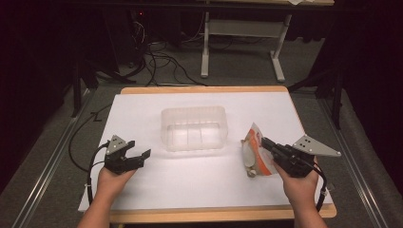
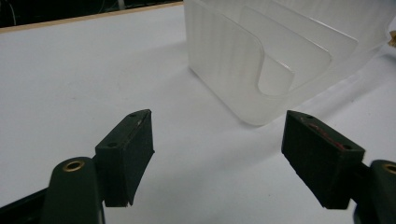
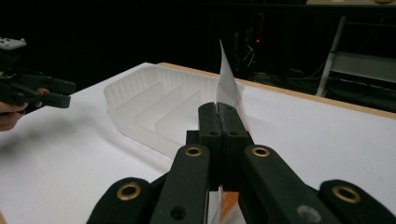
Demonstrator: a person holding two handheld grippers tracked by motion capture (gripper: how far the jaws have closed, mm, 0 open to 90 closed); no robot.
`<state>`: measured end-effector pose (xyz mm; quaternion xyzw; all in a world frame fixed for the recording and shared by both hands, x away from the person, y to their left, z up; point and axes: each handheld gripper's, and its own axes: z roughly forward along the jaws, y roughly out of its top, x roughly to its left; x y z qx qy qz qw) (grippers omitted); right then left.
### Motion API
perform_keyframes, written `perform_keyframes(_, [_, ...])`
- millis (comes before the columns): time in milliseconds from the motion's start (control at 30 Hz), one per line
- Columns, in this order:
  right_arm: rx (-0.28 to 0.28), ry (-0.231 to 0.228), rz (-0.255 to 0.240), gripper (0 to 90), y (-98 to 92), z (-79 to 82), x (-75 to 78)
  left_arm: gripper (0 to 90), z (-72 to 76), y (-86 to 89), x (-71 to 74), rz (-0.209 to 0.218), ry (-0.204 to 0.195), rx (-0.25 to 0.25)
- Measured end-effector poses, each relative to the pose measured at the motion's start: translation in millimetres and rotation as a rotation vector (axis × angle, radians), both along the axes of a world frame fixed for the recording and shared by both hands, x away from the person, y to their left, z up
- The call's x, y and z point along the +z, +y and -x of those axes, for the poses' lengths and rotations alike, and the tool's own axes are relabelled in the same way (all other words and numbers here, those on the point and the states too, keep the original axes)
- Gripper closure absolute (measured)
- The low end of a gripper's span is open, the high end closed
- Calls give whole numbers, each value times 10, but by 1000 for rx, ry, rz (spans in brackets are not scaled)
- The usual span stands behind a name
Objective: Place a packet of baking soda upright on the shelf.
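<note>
- From above: your right gripper [image 1: 267, 143] has its fingers clenched on the snack packet [image 1: 254, 154], near the right edge of the bench [image 1: 142, 190] and just right of the clear tub [image 1: 193, 127]. The grip looks to be on an edge only, so the packet may swing or slip.
- Same view: left gripper [image 1: 138, 153] hovers released, well apart from the tub; open bench between.
- Left gripper view: fingers [image 2: 125, 156] spread wide, nothing between. Tub wall [image 2: 224, 70] is near, and a careless sweep could shove it.
- Right gripper view: packet corner [image 3: 228, 84] sticks up past the clamped fingers [image 3: 210, 126]. Tub dividers [image 3: 154, 105] could snag it, so approach from above.
</note>
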<state>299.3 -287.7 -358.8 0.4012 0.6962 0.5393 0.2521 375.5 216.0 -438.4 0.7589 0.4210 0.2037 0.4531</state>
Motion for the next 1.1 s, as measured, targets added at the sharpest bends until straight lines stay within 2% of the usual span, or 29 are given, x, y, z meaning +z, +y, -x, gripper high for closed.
perform_keyframes(300, [-11, 6, -52, 900, -98, 6, 36, 255, -2, -1, 2, 4, 0, -5])
perform_keyframes(433, [-22, 40, -17, 900, -66, -31, -54, 255, 2, -11, 3, 3, 0, -7])
perform_keyframes(500, [-31, 42, -35, 900, -64, -47, -78, 255, 2, -9, 3, 4, 1, -6])
perform_keyframes(667, [-37, 33, -40, 883, -37, -34, -109, 255, 2, -10, 3, 4, 2, -9])
perform_keyframes(967, [-12, 50, -35, 649, 36, -13, -211, 255, -1, -8, 6, 4, 4, -14])
perform_keyframes(1100, [-9, 62, -21, 578, 86, 18, -276, 255, 2, -4, 11, 3, 3, -16])
